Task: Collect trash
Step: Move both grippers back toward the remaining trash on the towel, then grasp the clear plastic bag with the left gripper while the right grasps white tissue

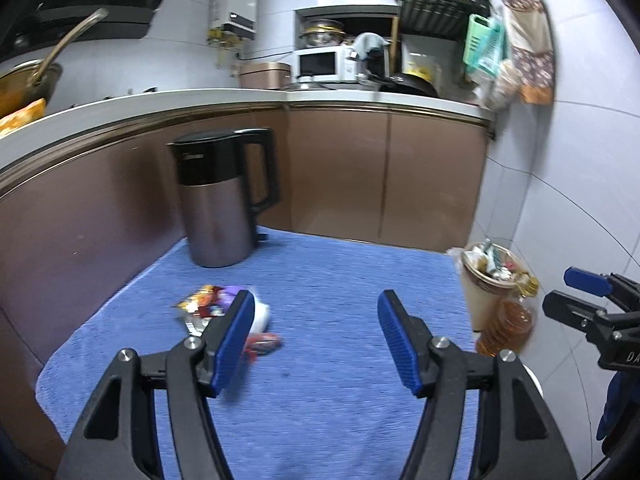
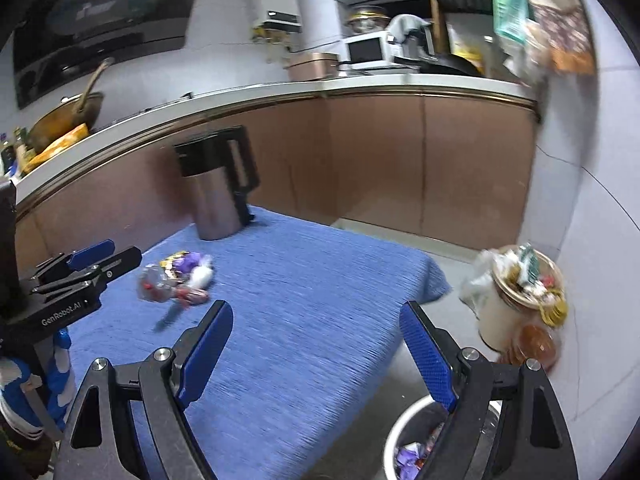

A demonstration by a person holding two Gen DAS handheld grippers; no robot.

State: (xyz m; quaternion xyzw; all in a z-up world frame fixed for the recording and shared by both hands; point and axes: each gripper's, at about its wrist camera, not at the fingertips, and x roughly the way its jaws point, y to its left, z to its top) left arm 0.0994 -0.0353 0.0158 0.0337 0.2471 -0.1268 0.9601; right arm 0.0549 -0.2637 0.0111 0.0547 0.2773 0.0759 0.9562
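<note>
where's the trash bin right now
In the right wrist view the trash bin sits on the floor at bottom right, beside the blue table, partly behind the right gripper.

White lettering "GenRobot.AI" reads along the black body of the left gripper (image 2: 90,270); on the right gripper (image 1: 576,296) only "DA" shows, cut off at the edge.

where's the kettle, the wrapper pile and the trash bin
kettle (image 1: 218,216), left wrist view, on its steel body
wrapper pile (image 2: 176,280), right wrist view, on the crumpled wrappers
trash bin (image 2: 404,428), right wrist view, on its white rim
</note>
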